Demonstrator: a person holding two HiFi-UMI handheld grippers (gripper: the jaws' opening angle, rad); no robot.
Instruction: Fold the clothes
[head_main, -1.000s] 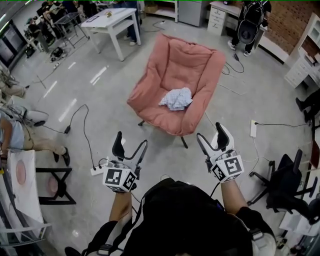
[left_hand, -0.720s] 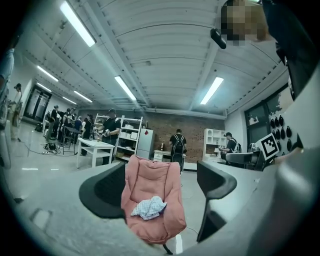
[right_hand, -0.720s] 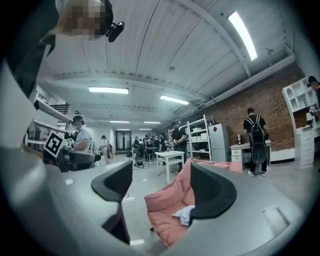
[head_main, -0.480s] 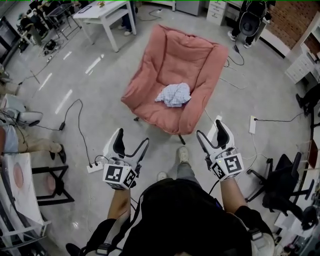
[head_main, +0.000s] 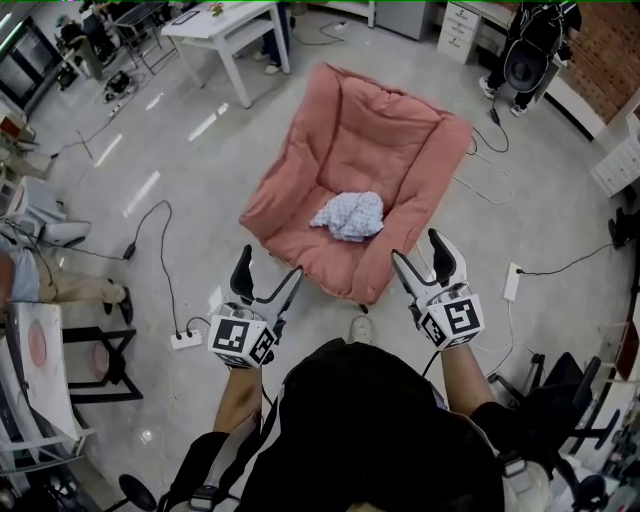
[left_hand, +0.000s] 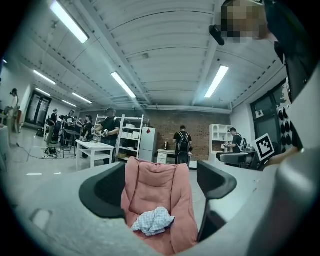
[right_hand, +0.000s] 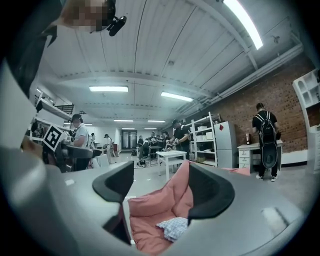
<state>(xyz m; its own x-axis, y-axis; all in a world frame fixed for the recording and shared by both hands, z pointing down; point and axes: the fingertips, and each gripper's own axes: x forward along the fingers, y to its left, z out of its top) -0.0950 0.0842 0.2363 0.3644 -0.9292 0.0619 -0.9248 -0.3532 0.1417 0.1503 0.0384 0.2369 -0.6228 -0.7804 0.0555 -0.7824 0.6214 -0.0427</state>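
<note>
Centrally, a crumpled checked garment lies on the seat of a pink padded chair, ahead of both grippers and roughly midway between their lines of aim, touching neither. The left gripper is held level with its jaws spread wide and nothing between the pads; in its own view the garment appears beyond the gap, well apart. The right gripper likewise stands open and empty, its jaws having just closed a little, with the chair's front edge near its fingertips. Below the two grippers, the person's shoe rests on the grey floor. A power strip lies outboard of the left gripper. A white table stands far ahead of the left gripper, beyond the chair.
</note>
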